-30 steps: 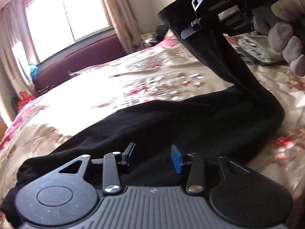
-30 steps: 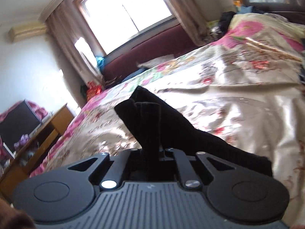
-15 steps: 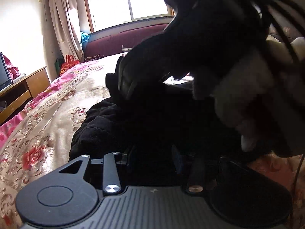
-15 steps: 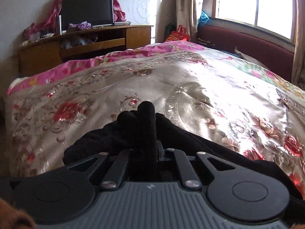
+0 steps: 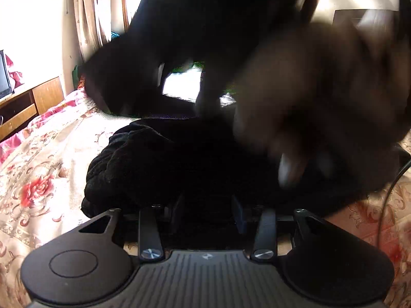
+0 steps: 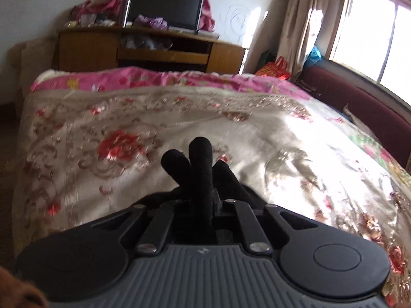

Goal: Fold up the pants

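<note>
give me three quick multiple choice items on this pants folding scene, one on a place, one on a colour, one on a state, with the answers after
1. Where does the television stand?
A. on the wooden cabinet against the wall
B. on the bed
C. on the window ledge

2. What colour are the pants?
A. pink
B. black
C. beige

3. How do the jaws of the right gripper stand?
A. wide open over the bare bedspread
B. shut on a fold of the pants
C. shut with nothing between them

Answers:
1. A, the right wrist view shows the screen on top of the wooden cabinet beyond the foot of the bed.
2. B, the cloth is black against the floral bedspread in both views.
3. B, black cloth sticks out from between the closed jaws.
</note>
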`<state>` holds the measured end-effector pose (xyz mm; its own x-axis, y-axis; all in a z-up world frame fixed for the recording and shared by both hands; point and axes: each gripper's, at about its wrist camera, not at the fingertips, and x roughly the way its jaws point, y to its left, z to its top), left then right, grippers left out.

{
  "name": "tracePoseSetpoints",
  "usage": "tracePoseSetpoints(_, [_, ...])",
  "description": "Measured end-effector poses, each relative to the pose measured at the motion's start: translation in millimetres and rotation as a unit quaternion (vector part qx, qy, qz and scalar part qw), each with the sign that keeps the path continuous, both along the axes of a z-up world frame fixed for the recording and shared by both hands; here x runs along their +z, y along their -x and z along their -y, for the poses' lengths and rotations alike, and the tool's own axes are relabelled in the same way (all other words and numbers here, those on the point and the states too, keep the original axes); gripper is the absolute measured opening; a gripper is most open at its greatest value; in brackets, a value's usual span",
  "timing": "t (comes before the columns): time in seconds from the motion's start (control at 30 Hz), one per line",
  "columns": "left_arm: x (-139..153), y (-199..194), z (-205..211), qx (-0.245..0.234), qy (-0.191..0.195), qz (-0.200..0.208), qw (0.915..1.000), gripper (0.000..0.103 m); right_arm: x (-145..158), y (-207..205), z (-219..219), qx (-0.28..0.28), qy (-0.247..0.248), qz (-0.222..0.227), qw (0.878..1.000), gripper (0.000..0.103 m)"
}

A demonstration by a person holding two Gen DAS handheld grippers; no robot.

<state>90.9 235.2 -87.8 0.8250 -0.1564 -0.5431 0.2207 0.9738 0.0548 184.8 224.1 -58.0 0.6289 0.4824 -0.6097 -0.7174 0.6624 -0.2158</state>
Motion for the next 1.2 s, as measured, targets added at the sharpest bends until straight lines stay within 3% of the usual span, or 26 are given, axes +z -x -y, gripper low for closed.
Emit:
tracePoseSetpoints(0.1, [1.2, 8.6, -0.2, 0.002, -0.012, -0.005, 0.9999, 0.055, -17.1, -0.6, -0.7, 0.006, -0.008, -0.029, 1.000, 0.015])
tracePoseSetpoints(0.27, [7.2, 31.5, -7.5, 0.008, -0.017, -0.010, 0.9998, 0.055, 20.8, 1.9, 40.9, -0.012, -0.111, -0.075, 0.991, 0.020])
tracePoseSetpoints(0.37, [16.9, 44.9, -10.7, 0.014, -0.025, -0.008, 0.9996, 0.055, 39.8, 13.7, 76.4, -0.010, -0.159, -0.083, 0.984, 0.031])
tracePoseSetpoints(0.5, [34.7, 57.9, -16.6, 0.028, -0.025, -0.002, 0.9993, 0.055, 54.2, 17.8, 126.0, -0.046, -0.217, -0.099, 0.970, 0.031])
tracePoseSetpoints(0.67, [60.5, 53.2, -12.7, 0.032, -0.037, 0.056, 0.9972, 0.055, 51.6, 22.3, 198.2, -0.165, -0.176, -0.075, 0.968, 0.031])
tracePoseSetpoints(0.8, [66.7, 24.6, -1.1, 0.014, -0.045, 0.092, 0.9947, 0.055, 33.5, 21.0, 278.2, -0.294, -0.150, -0.071, 0.941, 0.033])
tracePoseSetpoints(0.9, [54.9, -1.8, 9.5, -0.002, -0.058, 0.077, 0.9953, 0.058, 11.8, 19.2, 323.3, -0.356, -0.149, -0.096, 0.918, 0.033])
tracePoseSetpoints(1.0, [12.6, -38.7, 15.3, -0.011, -0.101, -0.009, 0.9947, 0.062, -13.2, 14.3, 351.5, -0.368, -0.205, -0.174, 0.890, 0.033])
tracePoseSetpoints(1.07, [-1.8, -34.7, 20.7, -0.024, -0.113, -0.014, 0.9932, 0.062, -22.6, 12.9, 361.0, -0.359, -0.252, -0.205, 0.875, 0.038])
tracePoseSetpoints(1.2, [28.3, -20.5, 41.2, -0.027, -0.135, -0.006, 0.9905, 0.062, -37.0, 12.5, 378.4, -0.337, -0.292, -0.237, 0.863, 0.046])
